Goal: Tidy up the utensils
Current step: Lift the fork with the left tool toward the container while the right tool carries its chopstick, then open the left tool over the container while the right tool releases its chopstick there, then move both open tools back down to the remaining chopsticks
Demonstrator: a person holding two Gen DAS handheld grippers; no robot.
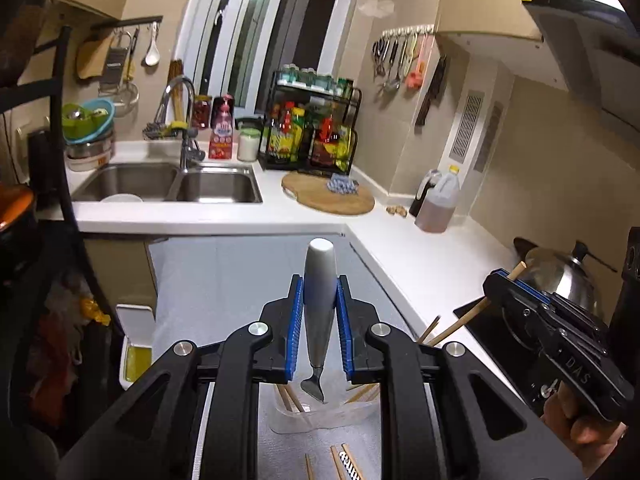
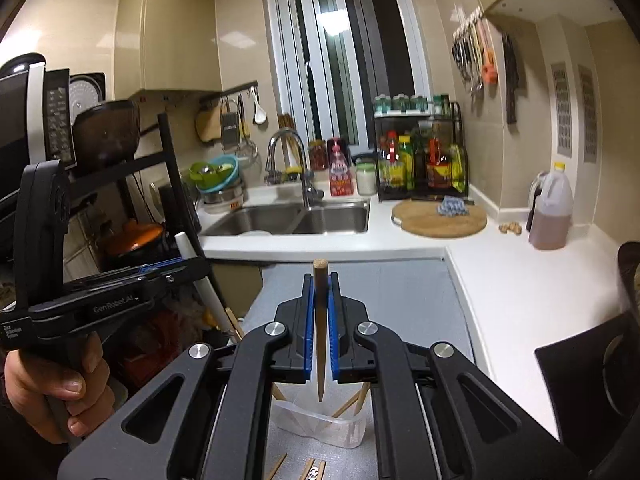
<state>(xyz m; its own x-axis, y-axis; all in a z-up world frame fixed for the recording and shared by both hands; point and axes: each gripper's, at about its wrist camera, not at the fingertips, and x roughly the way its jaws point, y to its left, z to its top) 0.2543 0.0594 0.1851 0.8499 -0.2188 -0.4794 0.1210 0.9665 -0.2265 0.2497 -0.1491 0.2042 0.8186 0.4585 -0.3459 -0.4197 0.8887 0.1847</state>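
Observation:
My left gripper (image 1: 319, 292) is shut on a white-handled utensil (image 1: 319, 280) held upright, its metal end pointing down over a clear plastic container (image 1: 320, 416) that holds several wooden chopsticks. My right gripper (image 2: 320, 292) is shut on a wooden chopstick (image 2: 320, 328), held upright with its tip just above the same container (image 2: 320, 420). The right gripper also shows at the right of the left wrist view (image 1: 516, 284); the left gripper shows at the left of the right wrist view (image 2: 176, 268). Loose chopsticks (image 1: 340, 460) lie on the grey mat below.
A grey mat (image 1: 240, 280) covers the counter under the container. Behind are a double sink (image 1: 168, 184), a round wooden board (image 1: 328, 196), an oil jug (image 1: 438, 200) and a spice rack (image 1: 312, 128). A lidded pot (image 1: 560, 272) sits on the stove at right.

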